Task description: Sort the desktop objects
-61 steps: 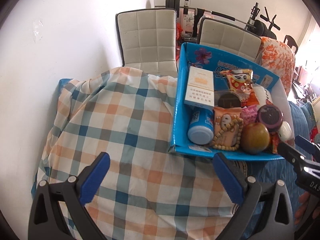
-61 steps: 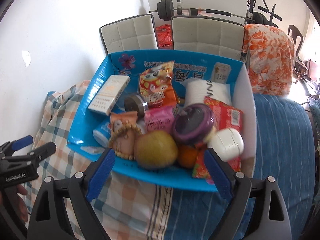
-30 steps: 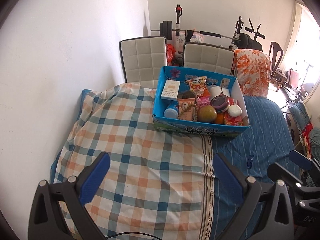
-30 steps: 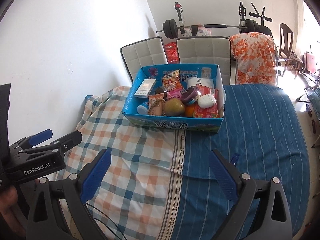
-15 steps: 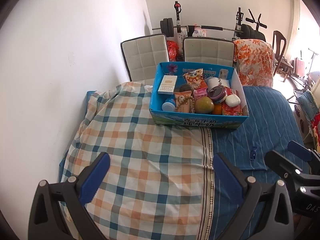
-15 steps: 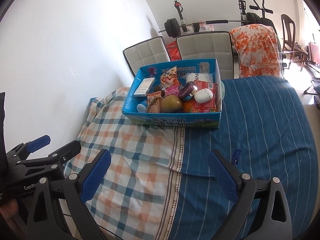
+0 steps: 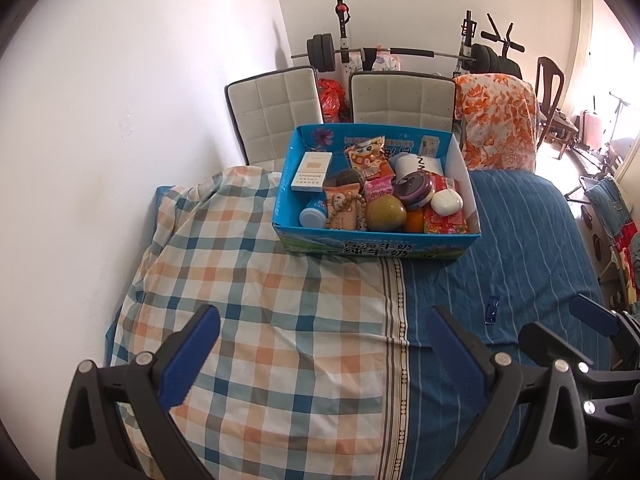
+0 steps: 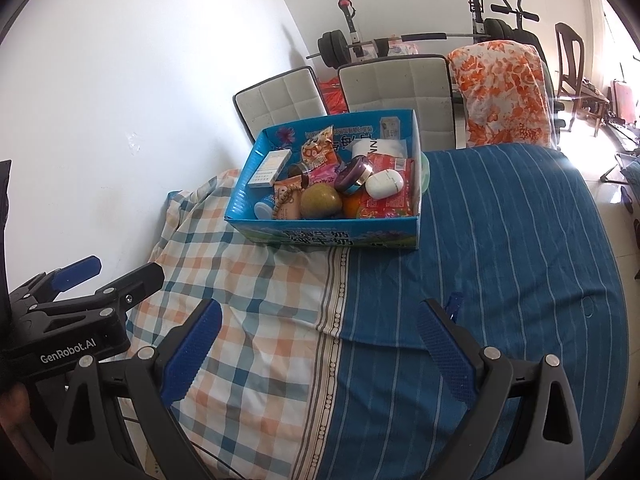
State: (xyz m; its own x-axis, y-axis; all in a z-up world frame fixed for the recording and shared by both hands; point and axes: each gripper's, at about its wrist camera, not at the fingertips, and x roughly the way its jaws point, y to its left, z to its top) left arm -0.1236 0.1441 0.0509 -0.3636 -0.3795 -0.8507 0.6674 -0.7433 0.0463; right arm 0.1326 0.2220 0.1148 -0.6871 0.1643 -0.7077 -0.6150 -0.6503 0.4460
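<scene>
A blue cardboard box stands at the far side of the cloth-covered table. It holds several items: a white and orange carton, a snack bag, a brown pear, a purple round tin, a white case, a bead bracelet. A small blue packet lies on the blue cloth. My left gripper is open and empty, well short of the box. My right gripper is open and empty.
The table carries a checked cloth on the left and a blue striped cloth on the right. A white wall is close on the left. Two padded chairs and a floral-covered chair stand behind the table, with a barbell rack beyond.
Both grippers have pulled back and up from close over the box. The box now sits far ahead and the whole table shows. Both stay open.
</scene>
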